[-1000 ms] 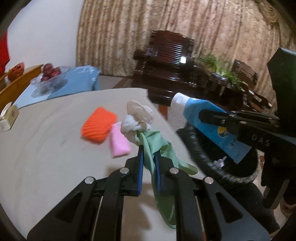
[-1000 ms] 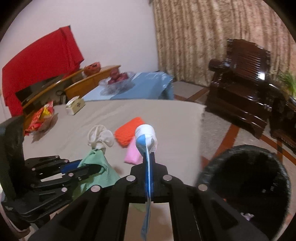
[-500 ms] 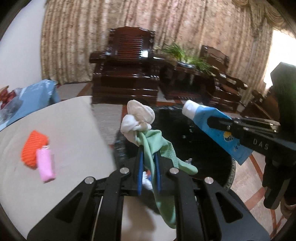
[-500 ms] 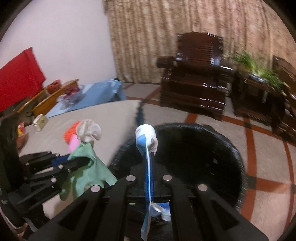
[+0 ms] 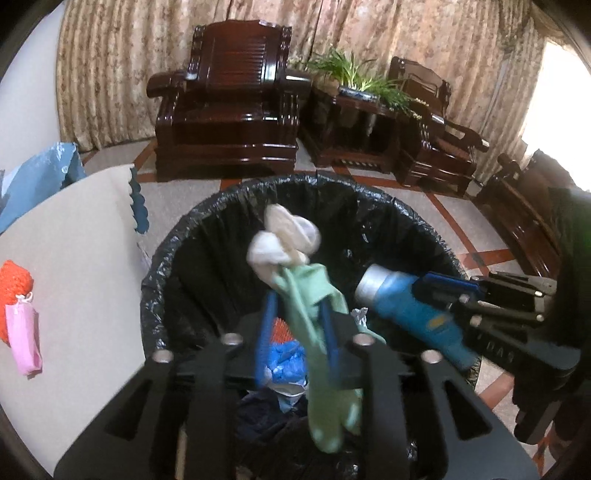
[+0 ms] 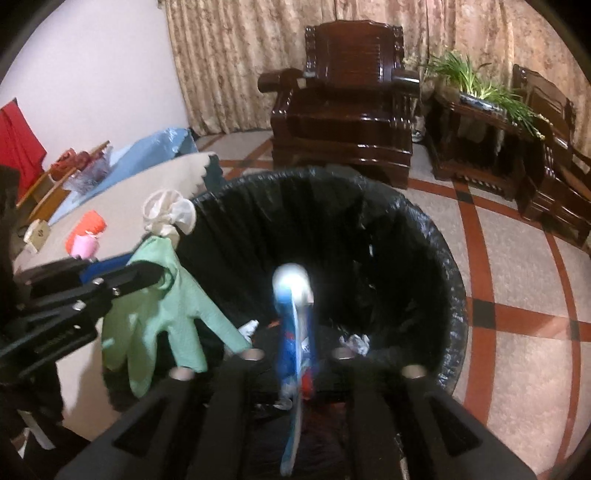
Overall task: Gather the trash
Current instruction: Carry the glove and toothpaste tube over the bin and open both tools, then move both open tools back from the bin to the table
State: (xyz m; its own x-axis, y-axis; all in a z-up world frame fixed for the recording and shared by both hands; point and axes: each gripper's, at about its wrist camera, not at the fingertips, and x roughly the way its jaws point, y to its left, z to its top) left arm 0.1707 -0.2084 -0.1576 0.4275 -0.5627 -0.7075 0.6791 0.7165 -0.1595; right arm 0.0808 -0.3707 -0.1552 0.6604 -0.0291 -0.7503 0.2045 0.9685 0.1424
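- The pale green rubber glove with a white bunched cuff (image 5: 310,295) hangs between the blue pads of the left tool (image 5: 297,317), cuff ahead of the tips and fingers trailing down below them; the jaws are opening and the pads stand a little apart from the glove.
- In the right wrist view the same glove (image 6: 166,302) dangles at the end of the left tool (image 6: 122,277), its fingers spread over the near left rim of the bin.
- The blue squeeze tube with a white cap (image 6: 293,332) stands edge-on between the fingers of the right tool (image 6: 295,354), cap forward; the jaws are opening, a gap shows on either side of the tube, and it is blurred.
- From the left wrist view the tube (image 5: 410,310) lies to the right of the left tool, cap pointing inward over the bin, with the right tool (image 5: 447,291) behind it.
- Directly below and ahead of both tools gapes the round bin lined with a black plastic bag (image 5: 369,206); crumpled blue plastic, something orange and bits of foil lie in its bottom.
- Left of the left tool is the beige tabletop (image 5: 74,258), carrying an orange knitted pad (image 5: 13,280) and, touching it, a small pink pouch (image 5: 24,339).
- Beyond the bin stand a dark carved wooden armchair (image 5: 229,107), a potted green plant (image 5: 354,77) and patterned curtains (image 5: 369,29).
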